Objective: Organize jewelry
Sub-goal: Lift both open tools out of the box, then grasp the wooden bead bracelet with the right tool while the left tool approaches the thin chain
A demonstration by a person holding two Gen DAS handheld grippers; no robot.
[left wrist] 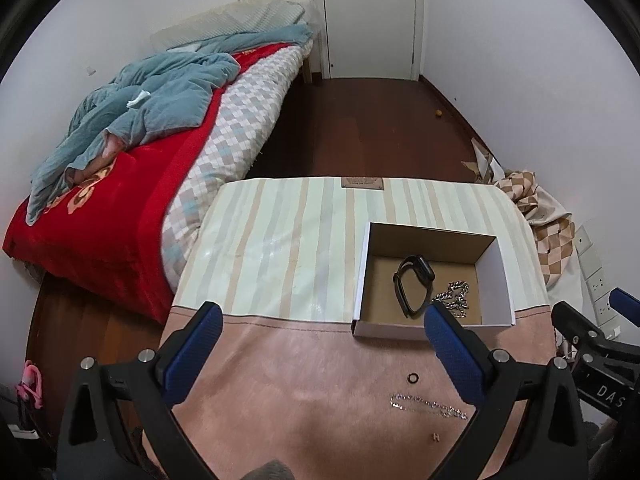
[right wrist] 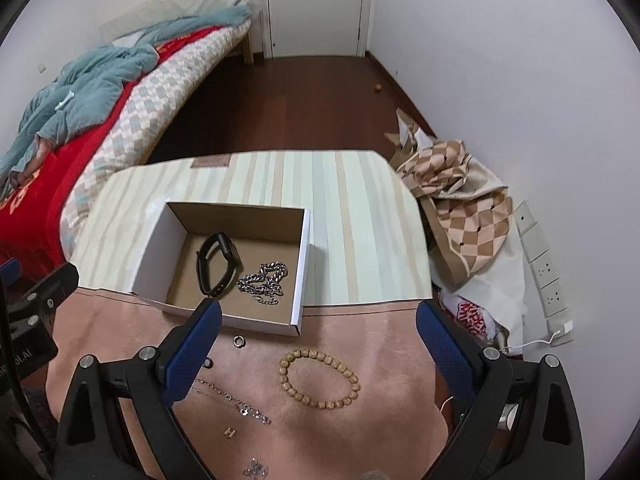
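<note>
Jewelry box (right wrist: 298, 280) at frame center already holds the watch (right wrist: 218, 264); I keep both grippers' fingers (right wrist: 192, 356) wide, empty, lined up over the bead bracelet (right wrist: 320, 378).

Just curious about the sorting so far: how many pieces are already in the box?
2: a black watch at the left of the box and a heaped silver chain beside it, to its right.

Open cardboard box (right wrist: 298, 280) holding black watch (right wrist: 218, 266), silver chain (right wrist: 264, 280), bead bracelet (right wrist: 319, 378) outside
</note>
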